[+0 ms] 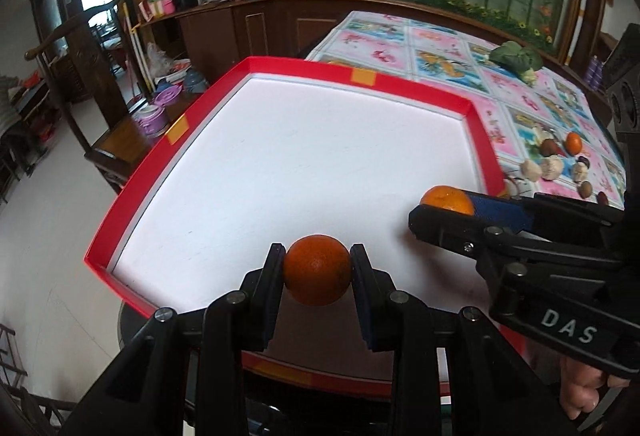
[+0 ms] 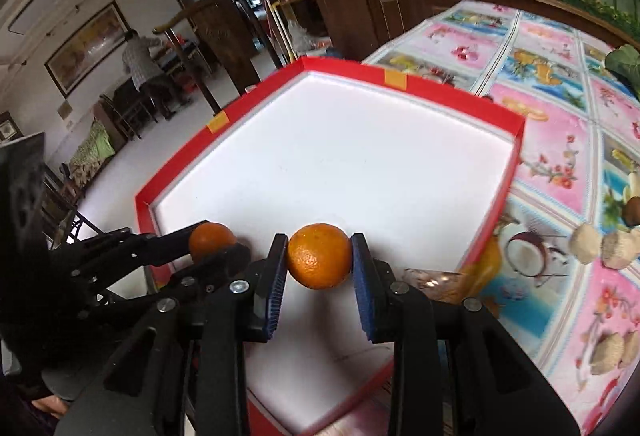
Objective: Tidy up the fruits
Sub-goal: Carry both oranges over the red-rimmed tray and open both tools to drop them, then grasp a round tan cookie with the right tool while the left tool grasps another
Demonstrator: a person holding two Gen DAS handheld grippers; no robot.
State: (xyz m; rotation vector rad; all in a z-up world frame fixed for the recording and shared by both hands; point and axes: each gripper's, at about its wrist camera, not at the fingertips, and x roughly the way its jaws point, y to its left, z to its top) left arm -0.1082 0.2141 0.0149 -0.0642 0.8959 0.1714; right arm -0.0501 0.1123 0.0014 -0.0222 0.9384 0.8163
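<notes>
two oranges are gripped above the red-rimmed tray [image 1: 478, 127]: one orange [image 1: 317, 270] by the left hand-held gripper [image 1: 317, 272], another orange [image 2: 319, 255] by the right hand-held gripper [image 2: 320, 258].

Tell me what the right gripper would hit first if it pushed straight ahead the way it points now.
Probably nothing soon: the right gripper, shut on an orange, points across the tray's bare white floor. The first obstacle looks like the far red wall, though depth is unclear.

I've got both oranges over the tray [image 1: 478, 123], near its front edge: left one [image 1: 317, 270] left of the right one [image 1: 447, 199]. More fruit [image 1: 573, 143] sits on the table [image 1: 440, 47] right of the tray.
</notes>
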